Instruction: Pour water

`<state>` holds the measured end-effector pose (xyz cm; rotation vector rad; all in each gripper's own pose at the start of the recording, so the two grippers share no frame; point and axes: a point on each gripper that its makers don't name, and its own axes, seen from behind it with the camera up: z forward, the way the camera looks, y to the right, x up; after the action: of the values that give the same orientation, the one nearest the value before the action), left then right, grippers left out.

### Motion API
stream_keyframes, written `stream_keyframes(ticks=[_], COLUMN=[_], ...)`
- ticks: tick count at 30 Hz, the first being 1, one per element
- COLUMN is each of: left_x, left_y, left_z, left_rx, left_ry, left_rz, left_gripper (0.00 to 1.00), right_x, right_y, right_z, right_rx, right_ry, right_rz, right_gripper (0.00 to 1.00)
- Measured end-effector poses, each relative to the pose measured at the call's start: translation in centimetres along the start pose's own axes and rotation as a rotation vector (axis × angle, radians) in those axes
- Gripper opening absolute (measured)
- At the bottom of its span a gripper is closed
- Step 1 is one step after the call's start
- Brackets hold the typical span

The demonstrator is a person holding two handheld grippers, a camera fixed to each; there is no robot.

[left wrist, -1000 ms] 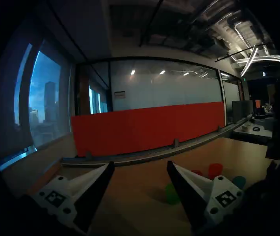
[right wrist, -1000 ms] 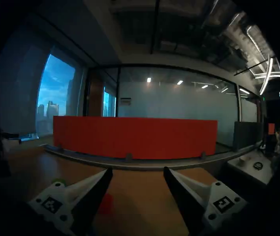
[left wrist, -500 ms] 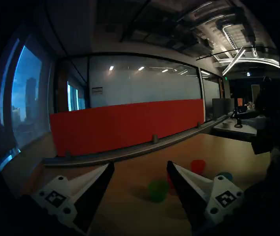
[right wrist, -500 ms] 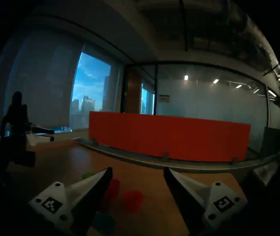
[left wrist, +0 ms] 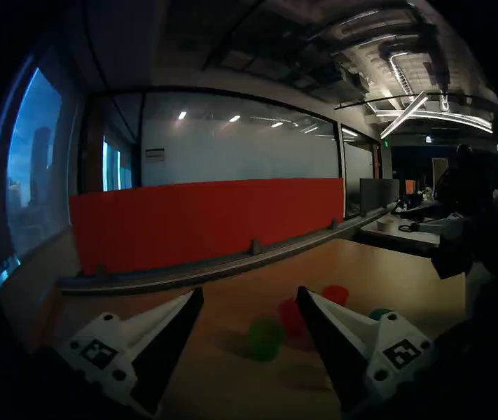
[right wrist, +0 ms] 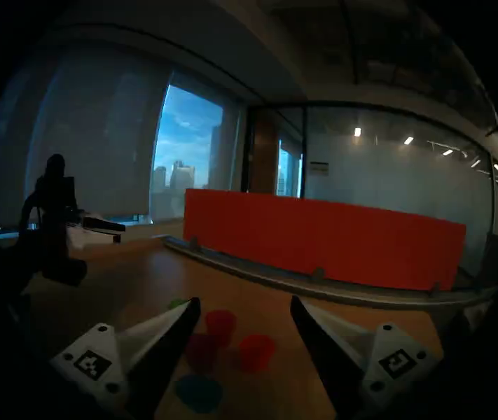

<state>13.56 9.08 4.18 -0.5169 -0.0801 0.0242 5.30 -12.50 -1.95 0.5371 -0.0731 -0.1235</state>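
Cups cluster on the tabletop, well in from its edges, dim, contents unreadable; teal cup half hidden by a finger. Left gripper and right gripper hover, jaws apart, empty

Both grippers, the left gripper and the right gripper, are white with black inner faces, and each finger carries a black-and-white square marker. The table is warm orange-brown wood. On it stand a green cup, a red cup, a second red cup and a teal cup; in the right gripper view one more cup is a darker red. The partition is plain bright red above a grey rail. The window shows blue sky with pale clouds. The glass wall is a milky grey-white.
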Motion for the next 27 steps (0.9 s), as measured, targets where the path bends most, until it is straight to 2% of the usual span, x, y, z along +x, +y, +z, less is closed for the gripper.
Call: stream_keyframes(ticks=[9,15,21,27], left_x=[-1.6,-3.1,-5.0,-6.9], left_y=[0.7,0.1,0.2,0.8], left_z=[1.1,2.0,2.9,3.8], left_rx=[-0.074,-0.087,-0.11,-0.143], left_ry=[-0.055,-0.082,-0.123,-0.163], left_rz=[0.001,0.001,0.014,0.03], left_gripper=[0.99,0.99,0.99,0.99], right_x=[-2.4,-4.8,-7.4,-9.9], right_y=[-2.3,-3.1,-3.9,-5.1], right_z=[-0.1,-0.2,-0.6,-0.9], right_rx=[0.105,0.147,0.19,0.236], right_ry=[-0.091,-0.15,-0.219,-0.282], right_rz=[-0.036,-0.031,-0.048,-0.067], right_gripper=[1.0,1.0,0.99,0.99])
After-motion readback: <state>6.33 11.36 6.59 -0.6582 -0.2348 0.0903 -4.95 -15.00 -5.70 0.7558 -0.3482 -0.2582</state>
